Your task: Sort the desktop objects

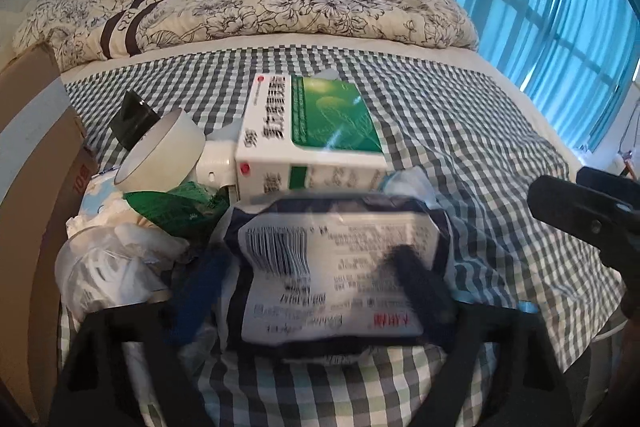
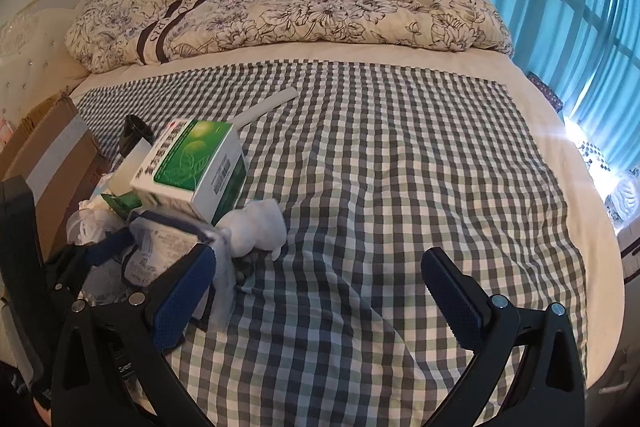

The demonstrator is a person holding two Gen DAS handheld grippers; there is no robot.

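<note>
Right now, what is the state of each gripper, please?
Left gripper: shut on the dark blue packet.
Right gripper: open, holding nothing, above the checked cloth.

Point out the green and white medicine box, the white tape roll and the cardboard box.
green and white medicine box [image 1: 320, 131]: left wrist view, top face.
white tape roll [image 1: 168, 151]: left wrist view, outer band.
cardboard box [image 2: 60, 151]: right wrist view, side.

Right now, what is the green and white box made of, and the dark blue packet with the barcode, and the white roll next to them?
The green and white box looks like glossy printed cardboard: crisp edges, flat faces. The dark blue packet with the barcode seems soft shiny plastic film: it crinkles and gleams between the left gripper fingers. The white roll looks like matte paper or cloth tape, though I can't tell which.
</note>
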